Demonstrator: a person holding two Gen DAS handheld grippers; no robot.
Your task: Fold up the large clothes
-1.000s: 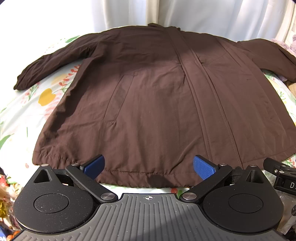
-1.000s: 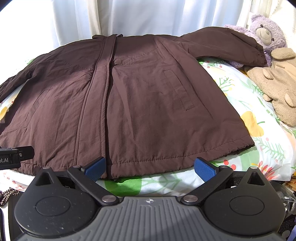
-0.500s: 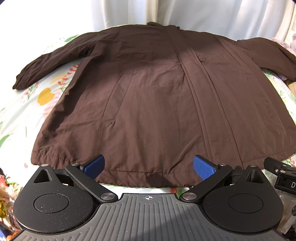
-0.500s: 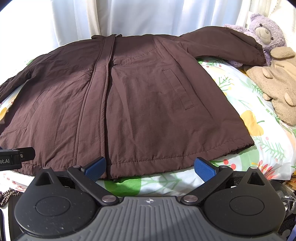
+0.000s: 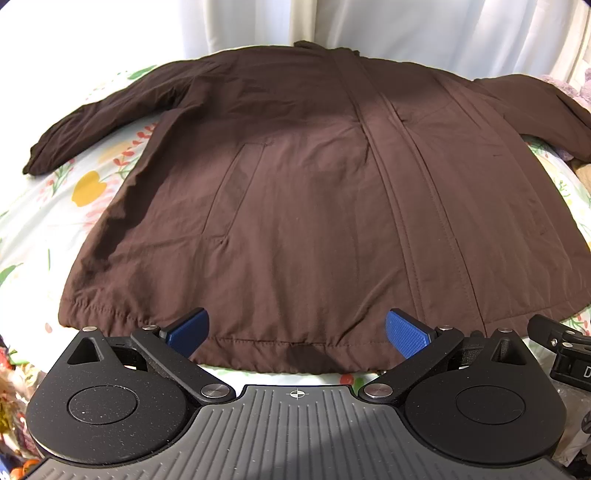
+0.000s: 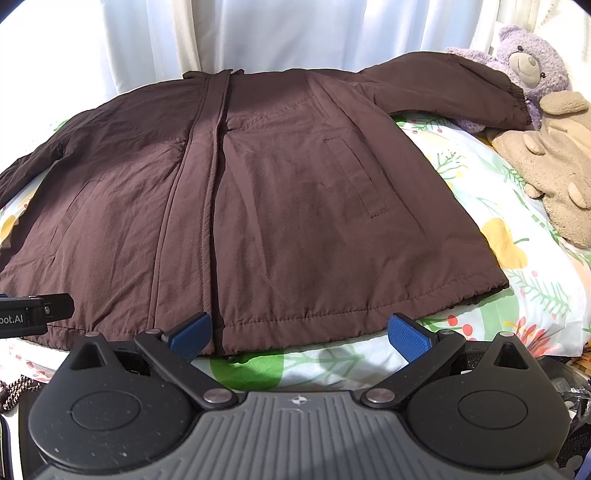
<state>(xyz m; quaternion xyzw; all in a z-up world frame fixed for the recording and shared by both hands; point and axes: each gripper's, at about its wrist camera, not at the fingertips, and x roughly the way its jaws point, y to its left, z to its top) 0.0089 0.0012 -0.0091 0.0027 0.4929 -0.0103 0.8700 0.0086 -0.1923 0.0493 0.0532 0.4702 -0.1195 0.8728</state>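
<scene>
A dark brown jacket (image 5: 314,206) lies spread flat, front up, on a floral bedsheet (image 5: 55,206), sleeves out to both sides and hem nearest me. My left gripper (image 5: 297,330) hovers open just above the left half of the hem, blue pads wide apart, nothing between them. In the right wrist view the same jacket (image 6: 258,206) fills the middle. My right gripper (image 6: 299,332) is open at the right half of the hem, its left pad over the front placket's lower end, holding nothing. The jacket's right sleeve (image 6: 454,92) reaches toward the soft toys.
A purple teddy bear (image 6: 532,59) and a beige plush toy (image 6: 554,162) lie at the bed's right side, against the sleeve cuff. White curtains (image 6: 295,33) hang behind the bed. Bare floral sheet (image 6: 517,288) shows right of the hem.
Both grippers stay open and nearly still. The left view has drifted very slightly, with the jacket sitting a touch lower in frame.
</scene>
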